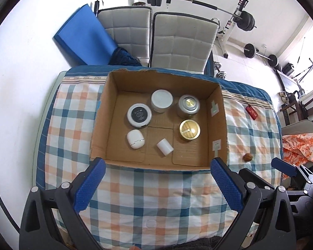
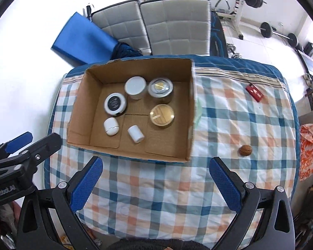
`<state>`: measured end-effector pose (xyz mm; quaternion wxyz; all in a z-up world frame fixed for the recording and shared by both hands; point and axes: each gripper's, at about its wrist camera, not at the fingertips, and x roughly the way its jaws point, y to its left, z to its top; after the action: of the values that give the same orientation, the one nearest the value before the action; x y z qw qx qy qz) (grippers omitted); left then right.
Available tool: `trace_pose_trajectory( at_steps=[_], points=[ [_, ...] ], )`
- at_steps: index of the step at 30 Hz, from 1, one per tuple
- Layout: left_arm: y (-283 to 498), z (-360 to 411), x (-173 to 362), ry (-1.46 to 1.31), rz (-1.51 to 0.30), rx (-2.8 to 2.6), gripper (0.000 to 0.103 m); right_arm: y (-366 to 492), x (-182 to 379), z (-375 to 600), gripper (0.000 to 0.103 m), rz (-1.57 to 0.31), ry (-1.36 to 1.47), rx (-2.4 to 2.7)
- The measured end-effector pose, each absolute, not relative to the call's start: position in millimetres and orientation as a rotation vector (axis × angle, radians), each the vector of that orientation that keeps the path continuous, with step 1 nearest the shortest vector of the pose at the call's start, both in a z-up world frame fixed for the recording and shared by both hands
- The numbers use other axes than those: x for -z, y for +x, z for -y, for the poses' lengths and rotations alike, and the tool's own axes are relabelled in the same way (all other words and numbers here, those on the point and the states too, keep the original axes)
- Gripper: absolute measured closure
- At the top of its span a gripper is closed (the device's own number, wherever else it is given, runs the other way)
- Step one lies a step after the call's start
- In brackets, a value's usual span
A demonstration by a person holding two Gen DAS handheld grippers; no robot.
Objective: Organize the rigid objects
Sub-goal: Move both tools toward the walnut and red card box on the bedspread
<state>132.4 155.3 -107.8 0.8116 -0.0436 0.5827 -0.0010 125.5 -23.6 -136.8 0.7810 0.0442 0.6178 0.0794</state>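
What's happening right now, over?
Left gripper and right gripper open, empty. Six containers sit in cardboard box. Walnut and red packet lie outside on cloth. Nothing in the way.

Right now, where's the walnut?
The walnut lies on the checked cloth right of the box, nearer than the red card, ahead of the right gripper.

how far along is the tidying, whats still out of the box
Done: six containers sit inside the box. In hand: nothing; left gripper and right gripper are both open. Left: the walnut and red packet on the cloth.
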Motion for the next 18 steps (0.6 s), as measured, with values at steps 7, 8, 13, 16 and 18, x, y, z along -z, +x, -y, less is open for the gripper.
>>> trace_pose_trajectory(
  at_steps=[7, 8, 13, 16, 18],
  points=[
    [147, -73, 145, -0.065, -1.288, 0.096, 0.0, 126, 176, 124, 0.0, -1.382, 0.189, 0.004],
    [151, -60, 154, -0.058, -1.295, 0.104, 0.0, 128, 184, 141, 0.0, -1.387, 0.2, 0.035],
    [177, -4, 213, 0.002, -1.346, 0.069, 0.0, 143, 238, 210, 0.0, -1.441, 0.257, 0.149],
    [192, 15, 245, 0.021, -1.379, 0.036, 0.0, 157, 282, 236, 0.003, -1.501, 0.285, 0.174],
    [198, 24, 259, 0.039, -1.394, 0.015, 0.0, 164, 310, 243, 0.011, -1.541, 0.299, 0.168]
  ],
)
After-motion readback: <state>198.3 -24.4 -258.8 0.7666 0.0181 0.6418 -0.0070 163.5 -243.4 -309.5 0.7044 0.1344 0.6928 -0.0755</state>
